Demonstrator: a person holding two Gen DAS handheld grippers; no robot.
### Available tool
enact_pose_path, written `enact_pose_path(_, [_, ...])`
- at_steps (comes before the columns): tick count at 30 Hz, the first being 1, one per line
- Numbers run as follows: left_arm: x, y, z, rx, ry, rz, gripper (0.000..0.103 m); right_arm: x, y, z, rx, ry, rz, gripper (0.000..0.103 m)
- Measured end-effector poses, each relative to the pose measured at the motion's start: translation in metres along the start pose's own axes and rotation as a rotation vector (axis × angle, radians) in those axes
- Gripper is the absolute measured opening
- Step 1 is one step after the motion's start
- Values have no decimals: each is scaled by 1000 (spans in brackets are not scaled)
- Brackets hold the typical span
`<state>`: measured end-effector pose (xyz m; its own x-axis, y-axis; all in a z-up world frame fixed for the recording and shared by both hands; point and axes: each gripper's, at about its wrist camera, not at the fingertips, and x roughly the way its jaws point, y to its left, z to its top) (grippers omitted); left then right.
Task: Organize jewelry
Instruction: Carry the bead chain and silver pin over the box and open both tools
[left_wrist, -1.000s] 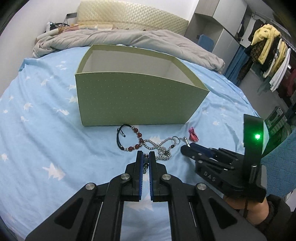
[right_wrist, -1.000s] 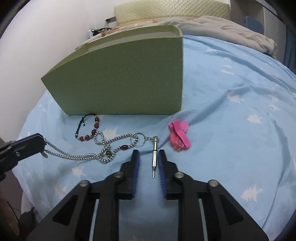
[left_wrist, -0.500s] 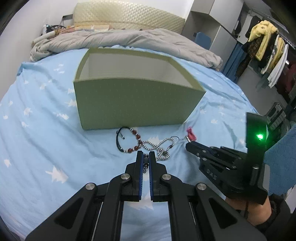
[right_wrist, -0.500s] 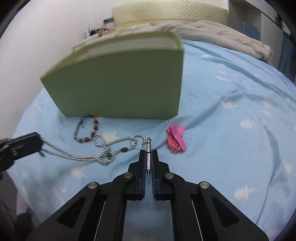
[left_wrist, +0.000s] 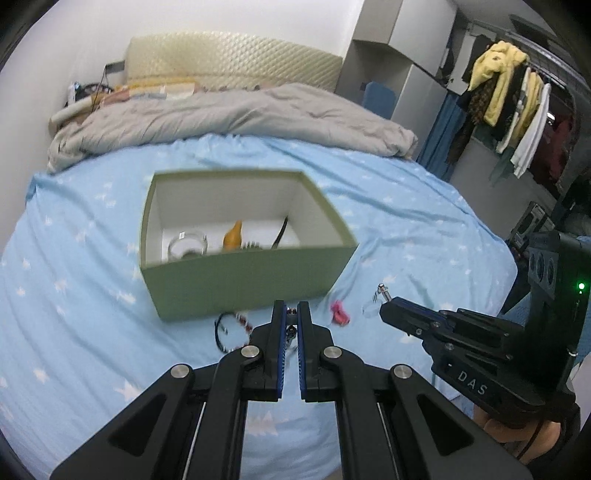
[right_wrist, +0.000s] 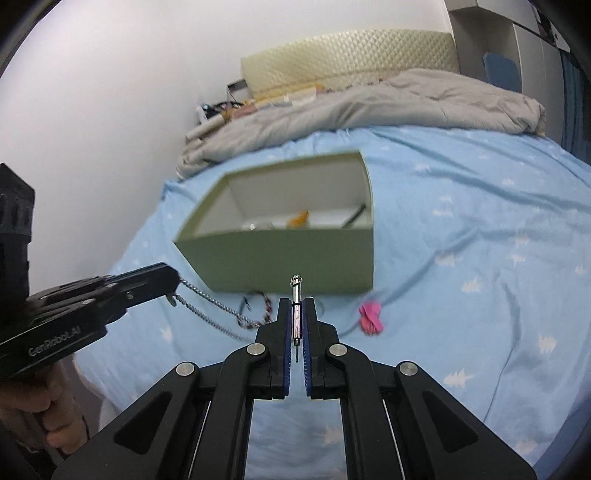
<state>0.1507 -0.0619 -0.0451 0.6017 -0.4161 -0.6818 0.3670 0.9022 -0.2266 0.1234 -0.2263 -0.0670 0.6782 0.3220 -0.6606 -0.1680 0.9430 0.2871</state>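
An open green box (left_wrist: 240, 284) (right_wrist: 288, 258) stands on the blue bed, with a glass piece, an orange item and a dark strap inside. My left gripper (left_wrist: 291, 315) (right_wrist: 173, 282) is shut on one end of a silver bead chain (right_wrist: 210, 302), lifted above the sheet. My right gripper (right_wrist: 296, 306) (left_wrist: 384, 314) is shut on the chain's small metal pendant (right_wrist: 295, 291) at the other end. A red-bead bracelet (left_wrist: 231, 325) on a black cord lies in front of the box. A pink hair tie (left_wrist: 340, 313) (right_wrist: 371, 315) lies to its right.
A grey duvet (left_wrist: 221, 118) and cream headboard (left_wrist: 229, 59) lie behind the box. A white wall is on the left. A clothes rack (left_wrist: 509, 110) and a cabinet stand off the bed's right side.
Both grippers have risen well above the bed, lifting the chain between them; the box's inside now shows. The right gripper shut on the pendant one second ago.
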Motion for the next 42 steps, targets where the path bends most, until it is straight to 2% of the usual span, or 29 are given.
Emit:
enact_pose_path(13, [-34, -11, 77, 96, -88, 14, 3, -24, 24, 62, -64, -51, -8, 3])
enact_pose_path(17, [-39, -8, 107, 78, -102, 10, 3, -22, 32, 89, -79, -57, -1, 3])
enact_pose_path(28, [-52, 2, 177, 99, -189, 102, 3, -11, 37, 158, -98, -102, -20, 3])
enact_pose_path(34, [-9, 35, 178, 52, -130, 135, 3, 39, 19, 164, -74, -15, -53, 3])
enact_pose_path(42, [79, 83, 160, 15, 16, 182, 3, 129, -11, 133, -34, 161, -89, 3])
